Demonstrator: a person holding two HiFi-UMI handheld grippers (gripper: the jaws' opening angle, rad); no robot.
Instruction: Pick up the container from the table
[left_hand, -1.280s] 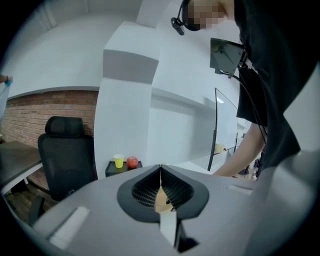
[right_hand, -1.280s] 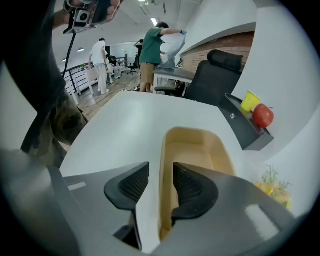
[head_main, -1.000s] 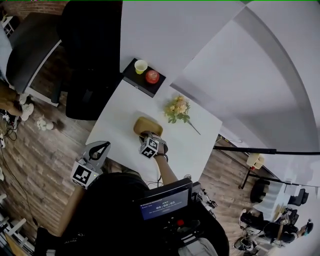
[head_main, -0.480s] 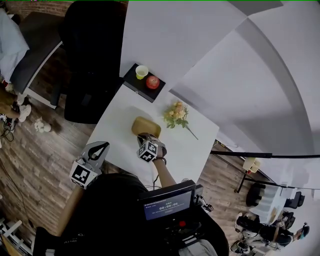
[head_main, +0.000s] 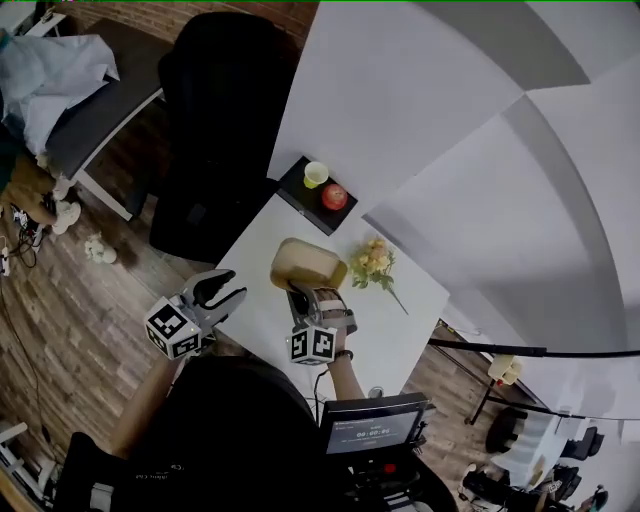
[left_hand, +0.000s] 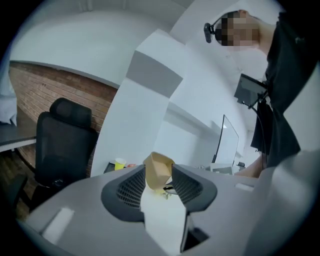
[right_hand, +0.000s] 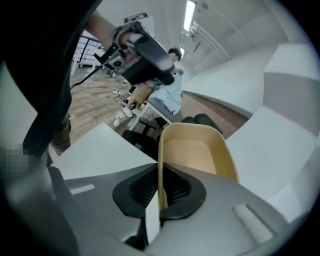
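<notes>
The tan, open-topped container (head_main: 308, 264) hangs tilted above the white table (head_main: 385, 330). My right gripper (head_main: 304, 292) is shut on its near rim. In the right gripper view the thin rim wall is pinched between the dark pads (right_hand: 150, 192), and the container's (right_hand: 196, 150) hollow faces the camera. My left gripper (head_main: 222, 288) hovers at the table's left edge. Its jaws have just been opening and stand apart with nothing between them. Through that gap the left gripper view shows the container (left_hand: 159, 169) farther off, above the table (left_hand: 162, 220).
At the table's far corner a black tray (head_main: 300, 192) carries a yellow cup (head_main: 316, 174) and a red apple (head_main: 334, 196). A small flower bunch (head_main: 374, 262) lies right of the container. A black office chair (head_main: 215, 130) stands at the table's far left side, on the wooden floor.
The right gripper has risen and taken the container up off the table. The left gripper's jaws, shut before, now stand apart, and it has moved a little toward the table.
</notes>
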